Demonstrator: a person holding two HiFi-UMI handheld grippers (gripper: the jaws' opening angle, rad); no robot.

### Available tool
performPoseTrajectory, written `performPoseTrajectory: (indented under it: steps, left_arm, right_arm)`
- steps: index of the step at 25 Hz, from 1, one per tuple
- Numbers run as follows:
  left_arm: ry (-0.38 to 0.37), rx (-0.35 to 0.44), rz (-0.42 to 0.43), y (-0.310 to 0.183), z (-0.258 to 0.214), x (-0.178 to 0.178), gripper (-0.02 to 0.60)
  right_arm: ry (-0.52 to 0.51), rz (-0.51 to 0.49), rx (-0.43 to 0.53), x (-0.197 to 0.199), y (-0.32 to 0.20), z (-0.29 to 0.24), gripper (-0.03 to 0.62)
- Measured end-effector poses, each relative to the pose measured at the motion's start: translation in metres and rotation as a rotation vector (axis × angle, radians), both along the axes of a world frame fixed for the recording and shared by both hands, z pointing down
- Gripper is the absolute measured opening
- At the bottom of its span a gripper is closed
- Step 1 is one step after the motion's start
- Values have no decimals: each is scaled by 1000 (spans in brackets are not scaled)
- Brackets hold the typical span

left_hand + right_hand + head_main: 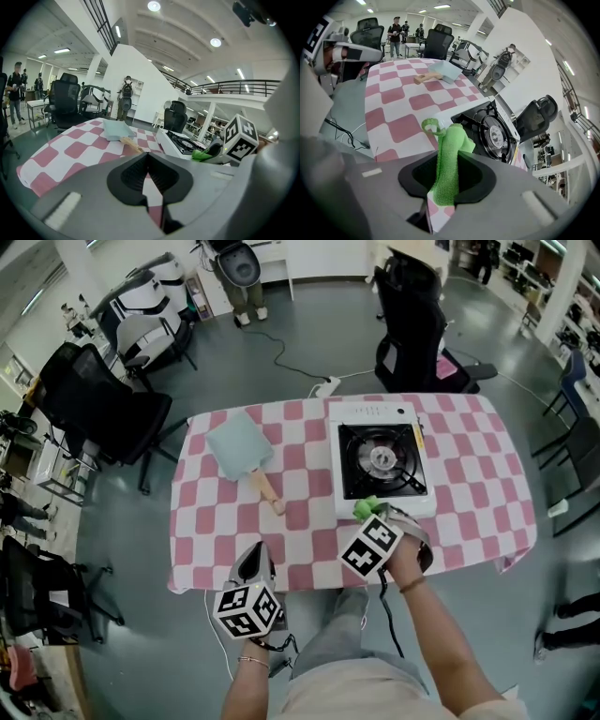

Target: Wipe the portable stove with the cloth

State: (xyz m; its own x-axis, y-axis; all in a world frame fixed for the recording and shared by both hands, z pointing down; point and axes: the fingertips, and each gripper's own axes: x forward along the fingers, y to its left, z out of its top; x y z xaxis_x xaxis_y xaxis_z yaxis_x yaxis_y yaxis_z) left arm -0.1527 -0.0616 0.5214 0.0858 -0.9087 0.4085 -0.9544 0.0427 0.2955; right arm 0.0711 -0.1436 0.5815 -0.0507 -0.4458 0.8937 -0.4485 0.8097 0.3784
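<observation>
A white portable stove (380, 463) with a black burner top sits on the right half of the checked table (225, 559). My right gripper (367, 511) hangs at the stove's near left corner, shut on a green cloth (366, 507). In the right gripper view the green cloth (447, 159) stands pinched between the jaws, with the stove (497, 131) just beyond. My left gripper (253, 563) is shut and holds nothing, over the table's near edge. The left gripper view shows its closed jaws, the stove (180, 140) off to the right and the cloth (204, 154) beside it.
A pale teal dustpan-like scoop with a wooden handle (242, 451) lies on the table's left half. Black office chairs (412, 324) stand behind the table and another (103, 409) at its left. A power strip and cable (323, 385) lie on the floor behind.
</observation>
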Motion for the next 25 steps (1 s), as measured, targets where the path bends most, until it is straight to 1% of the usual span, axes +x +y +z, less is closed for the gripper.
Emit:
performPoseTrajectory:
  steps: [8,17,25]
  left_arm:
    - [6,6,-41,11,-1,-18,0]
    - [6,-3,-122,33,1,-48,0]
    - [-4,-1,-147,38,-2,-56,0]
  right_arm:
    - [10,-55,0,-28,2,-1,97]
    - [6,-112,-8,-60,7,-2,97]
    - [-6,-138,-11,-73,8,-1,97]
